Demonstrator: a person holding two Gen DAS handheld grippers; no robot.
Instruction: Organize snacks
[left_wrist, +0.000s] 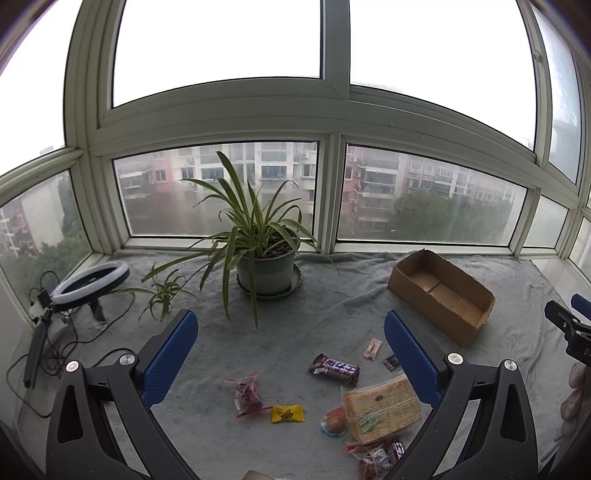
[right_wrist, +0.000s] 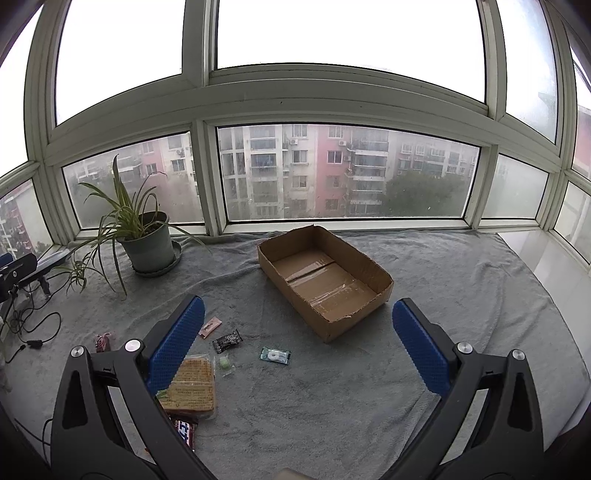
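Observation:
Several snacks lie scattered on a grey blanket (left_wrist: 314, 321). In the left wrist view I see a dark chocolate bar (left_wrist: 334, 369), a yellow candy (left_wrist: 287, 413), a red-striped bag (left_wrist: 247, 395), a big cracker pack (left_wrist: 382, 408) and a pink sachet (left_wrist: 372, 348). My left gripper (left_wrist: 291, 358) hovers open above them, holding nothing. An empty cardboard box (right_wrist: 325, 278) sits ahead of my right gripper (right_wrist: 299, 347), which is open and holds nothing. The right wrist view also shows the cracker pack (right_wrist: 192, 384), a teal packet (right_wrist: 275, 355), a black wrapper (right_wrist: 227, 340) and a small green sweet (right_wrist: 224, 363).
A potted spider plant (left_wrist: 264, 264) stands by the window at the back. A ring light (left_wrist: 90, 282) with cables (left_wrist: 55, 350) sits at the far left. A white sill (right_wrist: 546, 254) borders the blanket on the right. Window glass closes off the back.

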